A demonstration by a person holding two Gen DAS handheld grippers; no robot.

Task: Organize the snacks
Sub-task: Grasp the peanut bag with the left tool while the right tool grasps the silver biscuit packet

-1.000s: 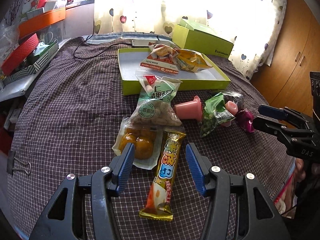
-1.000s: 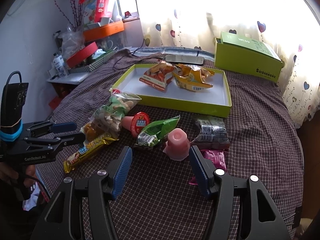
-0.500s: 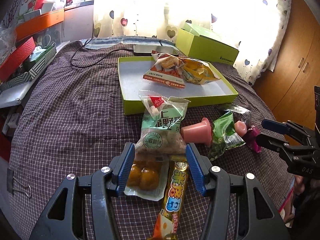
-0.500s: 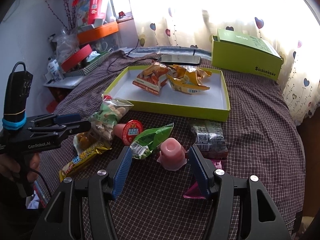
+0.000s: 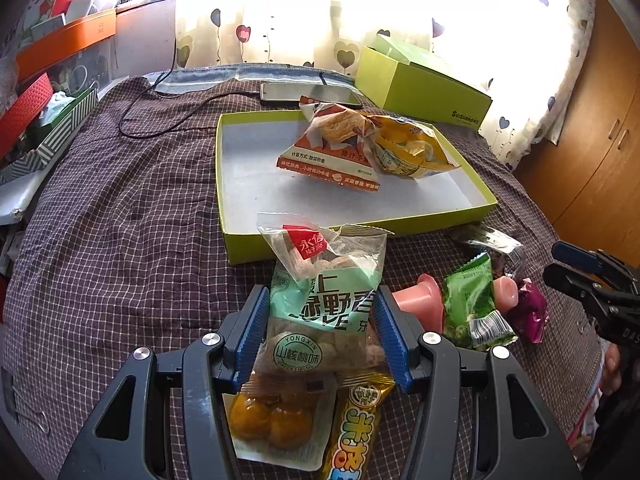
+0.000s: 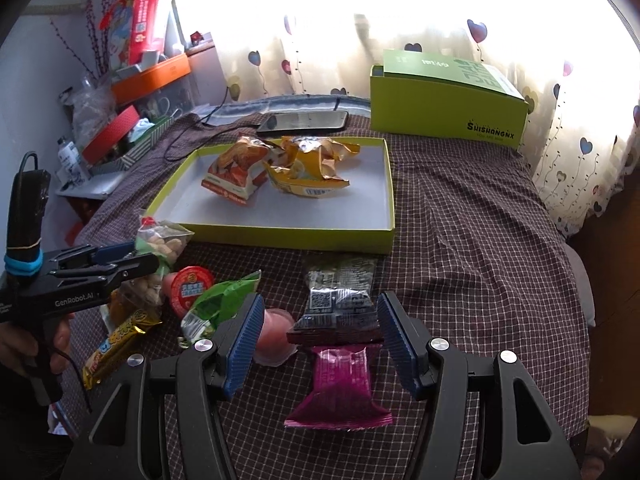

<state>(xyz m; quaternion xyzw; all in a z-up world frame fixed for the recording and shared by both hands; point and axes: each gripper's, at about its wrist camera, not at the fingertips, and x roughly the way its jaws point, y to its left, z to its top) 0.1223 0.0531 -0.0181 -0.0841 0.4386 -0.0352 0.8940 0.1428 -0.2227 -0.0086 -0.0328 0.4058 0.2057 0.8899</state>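
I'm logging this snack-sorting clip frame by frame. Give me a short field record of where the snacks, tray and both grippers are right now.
tray: lime-green tray, white inside, on the checked cloth
in tray: orange-white snack bag and yellow snack bag
left gripper: open, fingers either side of the clear nut bag
right gripper: open, over the dark packet and magenta packet
outside tray: pink jelly cup, green packet
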